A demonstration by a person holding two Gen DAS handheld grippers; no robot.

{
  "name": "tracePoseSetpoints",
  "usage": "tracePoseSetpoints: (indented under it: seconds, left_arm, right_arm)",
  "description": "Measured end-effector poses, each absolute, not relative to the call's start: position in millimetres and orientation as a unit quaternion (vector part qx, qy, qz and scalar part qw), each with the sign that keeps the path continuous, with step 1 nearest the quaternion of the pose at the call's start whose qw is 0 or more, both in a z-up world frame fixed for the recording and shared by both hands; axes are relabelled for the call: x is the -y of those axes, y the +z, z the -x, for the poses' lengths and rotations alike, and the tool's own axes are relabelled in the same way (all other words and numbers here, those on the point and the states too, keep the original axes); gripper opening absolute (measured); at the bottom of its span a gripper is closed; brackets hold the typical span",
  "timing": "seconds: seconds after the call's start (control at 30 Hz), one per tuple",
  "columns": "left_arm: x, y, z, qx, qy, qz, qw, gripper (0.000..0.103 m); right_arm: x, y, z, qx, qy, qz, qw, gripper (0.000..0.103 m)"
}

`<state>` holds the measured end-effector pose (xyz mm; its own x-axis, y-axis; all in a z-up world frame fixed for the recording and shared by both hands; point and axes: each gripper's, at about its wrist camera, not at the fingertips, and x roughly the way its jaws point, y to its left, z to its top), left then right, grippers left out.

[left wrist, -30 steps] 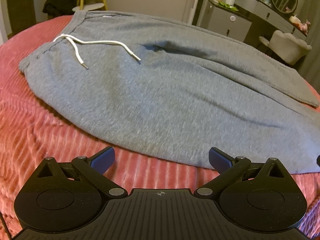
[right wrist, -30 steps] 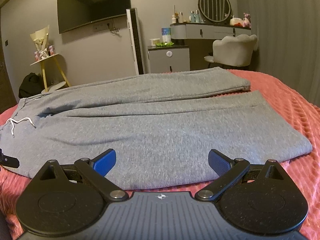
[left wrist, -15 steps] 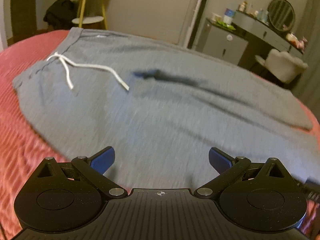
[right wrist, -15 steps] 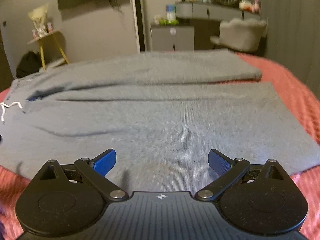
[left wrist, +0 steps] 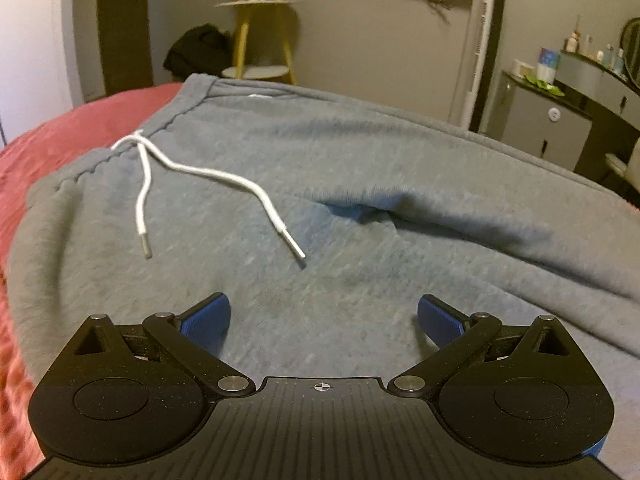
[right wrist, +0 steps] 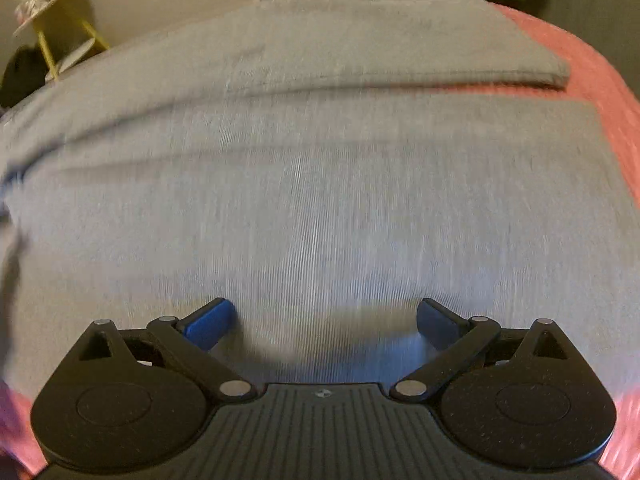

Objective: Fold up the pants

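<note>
Grey sweatpants point(left wrist: 360, 184) lie spread flat on a pink ribbed bedspread point(left wrist: 80, 120). A white drawstring point(left wrist: 176, 168) trails from the waistband at the left in the left wrist view. My left gripper point(left wrist: 323, 316) hovers open over the hip area, a little below the drawstring ends, with nothing between its blue pads. In the right wrist view the two legs point(right wrist: 320, 160) stretch to the right, the far leg's cuff point(right wrist: 552, 74) lying beyond the near one. My right gripper point(right wrist: 325, 318) is open low over the near leg, holding nothing.
A yellow side table point(left wrist: 260, 40) and a dark bag point(left wrist: 196, 52) stand beyond the bed's far left. A grey cabinet point(left wrist: 548, 128) and a dresser with bottles are at the far right. The pink bedspread point(right wrist: 600, 92) shows past the cuffs.
Both grippers have moved forward from the bed's near edge to over the pants. The left one has neared the waistband and drawstring; the right one has tilted down over the near leg.
</note>
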<state>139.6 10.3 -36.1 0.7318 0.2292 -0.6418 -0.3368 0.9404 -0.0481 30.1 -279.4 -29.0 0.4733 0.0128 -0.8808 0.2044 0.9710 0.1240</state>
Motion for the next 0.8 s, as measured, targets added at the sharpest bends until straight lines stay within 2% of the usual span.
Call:
tracePoseSetpoints:
  seconds: [0.13, 0.23, 0.3, 0.33, 0.5, 0.6, 0.63, 0.67, 0.7, 0.77, 0.8]
  left_arm:
    - [-6, -54, -141, -0.311, 0.126, 0.020, 0.942, 0.103]
    - [-9, -62, -141, -0.309, 0.118, 0.034, 0.943, 0.103]
    - [-13, -65, -140, -0.305, 0.113, 0.047, 0.944, 0.103]
    - [-15, -67, -139, -0.302, 0.110, 0.053, 0.945, 0.103]
    - [-16, -71, -138, -0.289, 0.105, 0.064, 0.950, 0.103]
    - [-15, -73, -136, -0.280, 0.104, 0.065, 0.952, 0.103]
    - [-14, -73, -135, -0.277, 0.104, 0.065, 0.953, 0.103]
    - [-14, -74, -135, -0.277, 0.104, 0.064, 0.953, 0.103]
    - [-14, -73, -135, -0.276, 0.104, 0.066, 0.953, 0.103]
    - [-15, -73, -135, -0.275, 0.103, 0.068, 0.953, 0.103]
    - [-16, -73, -135, -0.275, 0.101, 0.072, 0.953, 0.103]
  right_arm:
    - [328, 12, -124, -0.438, -0.112, -0.196, 0.870, 0.099]
    - [364, 27, -206, -0.381, -0.180, -0.286, 0.860, 0.099]
    - [379, 25, -257, -0.358, -0.201, -0.319, 0.854, 0.094]
    - [382, 21, -282, -0.357, -0.215, -0.319, 0.851, 0.089]
    - [375, -19, -352, -0.408, -0.310, -0.259, 0.819, 0.078]
    - [374, -37, -363, -0.405, -0.335, -0.261, 0.810, 0.077]
    - [372, -37, -367, -0.402, -0.340, -0.255, 0.811, 0.073]
    - [368, -36, -368, -0.400, -0.345, -0.245, 0.813, 0.055]
    - [365, -36, -366, -0.399, -0.349, -0.231, 0.816, 0.043]
    - [363, -35, -359, -0.392, -0.336, -0.221, 0.827, 0.007]
    - [365, -32, -350, -0.385, -0.323, -0.233, 0.833, 0.007]
